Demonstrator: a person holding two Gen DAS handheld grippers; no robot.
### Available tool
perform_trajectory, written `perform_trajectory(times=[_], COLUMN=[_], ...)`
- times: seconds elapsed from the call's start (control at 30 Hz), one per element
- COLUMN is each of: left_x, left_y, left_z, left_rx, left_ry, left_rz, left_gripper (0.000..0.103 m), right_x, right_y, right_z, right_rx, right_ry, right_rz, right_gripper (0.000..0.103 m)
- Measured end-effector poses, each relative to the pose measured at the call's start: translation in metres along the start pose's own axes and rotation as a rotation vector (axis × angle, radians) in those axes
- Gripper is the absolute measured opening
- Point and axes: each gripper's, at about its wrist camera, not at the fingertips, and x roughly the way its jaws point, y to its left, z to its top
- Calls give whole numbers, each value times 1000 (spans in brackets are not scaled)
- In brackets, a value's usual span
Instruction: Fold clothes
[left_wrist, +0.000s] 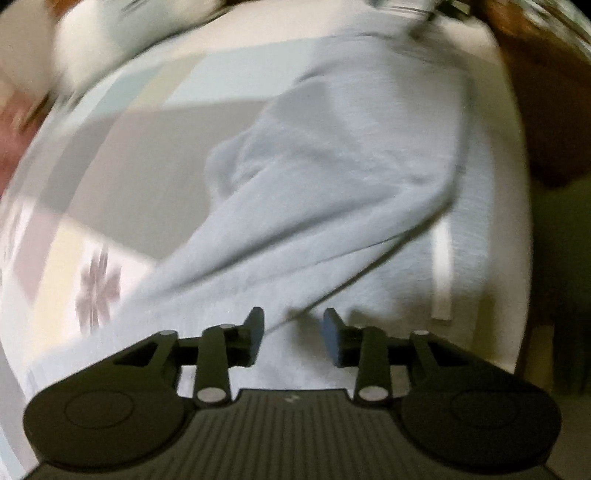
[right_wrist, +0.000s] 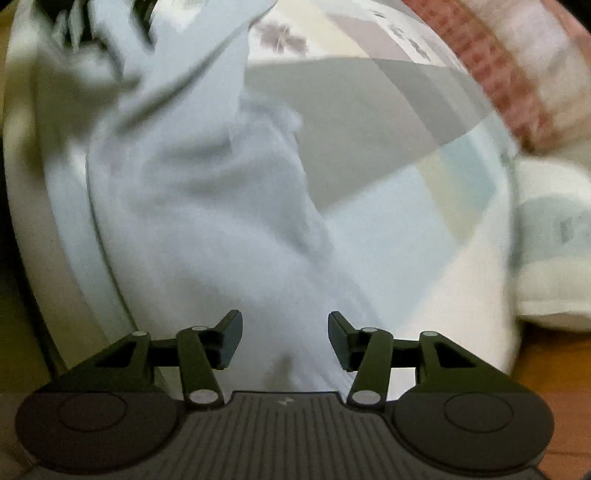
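A pale blue-white garment (left_wrist: 332, 177) lies rumpled on a patterned bedsheet (left_wrist: 122, 155), with a thick fold running diagonally across it. My left gripper (left_wrist: 293, 338) hovers open just over the garment's near edge, nothing between its fingers. In the right wrist view the same garment (right_wrist: 207, 221) stretches from the near edge up to the far left, where a lifted flap is blurred. My right gripper (right_wrist: 285, 338) is open above the cloth, its fingers apart and holding nothing. Both views are motion-blurred.
The bedsheet (right_wrist: 369, 122) shows grey, cream and pale blue blocks with leaf prints. A red-and-white patterned pillow (right_wrist: 509, 74) and white bedding (right_wrist: 554, 251) lie at the right. Brown wood (left_wrist: 535, 92) borders the bed at the upper right of the left view.
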Motion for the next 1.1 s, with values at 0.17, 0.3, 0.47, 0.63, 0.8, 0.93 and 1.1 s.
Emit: perform_trajectory(times=[0.17,0.3,0.47,0.63,0.8,0.93,1.1], left_x=[15,19,15,13,18,26,30], left_y=[37,60,77,96,111,115,112], left_z=[-24,-41,-57,-69,-80,-85,-92], left_rx=[-311,-505,-671,-868,-1054,-1109,-1148], left_ry=[80,94,56,-13,-60,-57,-60], left_rz=[-16,-50,-104,-208,-323,-353,-369], left_gripper=[42,49,58,58,59,59,62], right_x=[26,42,80,102,91,86,79], right_y=[-9,0,1,2,8,18,34], right_z=[57,90,114,126,138,142,140], right_rx=[147,240,363,449,394,353,261], right_ry=[-137,-206,-214,-208,-262,-267,-261], right_rz=[227,392,563,610,661,746,820], right_gripper=[57,63,66,66,66,67,69])
